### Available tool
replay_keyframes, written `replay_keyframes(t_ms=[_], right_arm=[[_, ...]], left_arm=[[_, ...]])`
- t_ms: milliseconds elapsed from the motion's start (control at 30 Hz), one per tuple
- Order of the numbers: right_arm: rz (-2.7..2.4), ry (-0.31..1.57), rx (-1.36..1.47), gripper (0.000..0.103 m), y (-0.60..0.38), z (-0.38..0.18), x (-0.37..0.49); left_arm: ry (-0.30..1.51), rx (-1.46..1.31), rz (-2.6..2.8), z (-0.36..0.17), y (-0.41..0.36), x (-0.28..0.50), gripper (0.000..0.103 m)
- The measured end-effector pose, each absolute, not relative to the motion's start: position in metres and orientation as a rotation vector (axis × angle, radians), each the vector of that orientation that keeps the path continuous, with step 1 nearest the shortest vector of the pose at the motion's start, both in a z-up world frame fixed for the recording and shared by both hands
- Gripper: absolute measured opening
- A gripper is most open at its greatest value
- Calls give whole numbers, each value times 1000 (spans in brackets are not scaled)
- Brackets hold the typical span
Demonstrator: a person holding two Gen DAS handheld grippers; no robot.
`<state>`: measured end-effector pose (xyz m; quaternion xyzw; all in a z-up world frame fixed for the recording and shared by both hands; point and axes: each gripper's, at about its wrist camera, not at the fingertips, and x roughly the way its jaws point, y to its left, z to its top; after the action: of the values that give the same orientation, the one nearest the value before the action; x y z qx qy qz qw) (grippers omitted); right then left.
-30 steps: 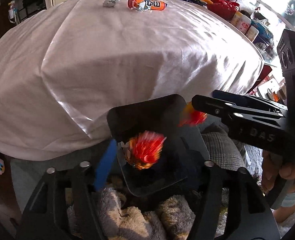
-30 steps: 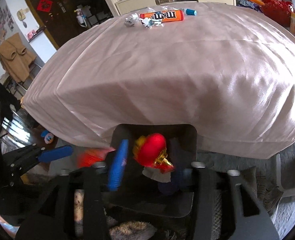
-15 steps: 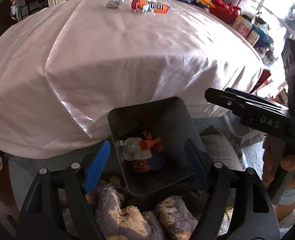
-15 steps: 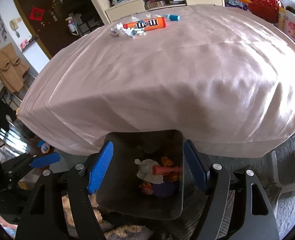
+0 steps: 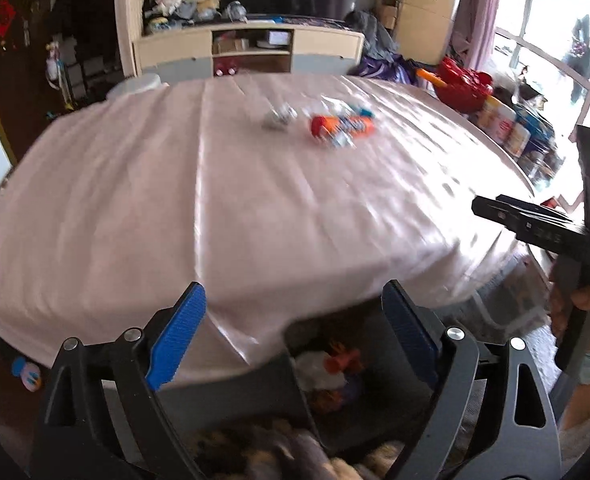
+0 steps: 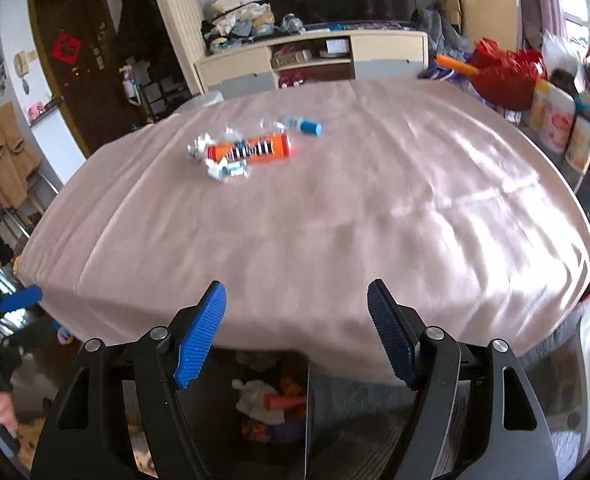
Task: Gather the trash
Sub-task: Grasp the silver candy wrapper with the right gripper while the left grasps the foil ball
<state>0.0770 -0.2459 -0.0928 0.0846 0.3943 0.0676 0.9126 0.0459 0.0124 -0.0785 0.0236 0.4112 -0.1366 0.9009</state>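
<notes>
Left tool: blue pads spread wide with nothing between them, raised over the near edge of the tabletop.
Right tool: blue pads also spread apart and empty, pointed across the pink cloth.
Bin: a dark bin sits on the floor just below and behind both tools' tips, at the tabletop's near edge; white, orange and purple trash lies inside it.
Candy tube: an orange tube lies on its side far ahead of the tools, well beyond the pads' reach.
Wrappers: a crumpled foil ball just left of the tube; a blue-white wrapper touching its near side.
Blue cap: lies just beyond the tube's right end.
Picture quality: the left view is blurred, so small details on the cloth cannot be told there.
</notes>
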Motion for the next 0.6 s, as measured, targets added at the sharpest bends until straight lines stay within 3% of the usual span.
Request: replay_keyframes(t_ms=[433,533,600], right_arm=[[258,826,101,73,-188,-99,158],[291,854,86,65,-175,-104,177],[290,859,66,65,-169,-105,190]], left_arm=[[803,60,-213,-69,23,148,85],[809,78,-195,-72,22,172,84],[818,88,-194,-75,21,183,84]])
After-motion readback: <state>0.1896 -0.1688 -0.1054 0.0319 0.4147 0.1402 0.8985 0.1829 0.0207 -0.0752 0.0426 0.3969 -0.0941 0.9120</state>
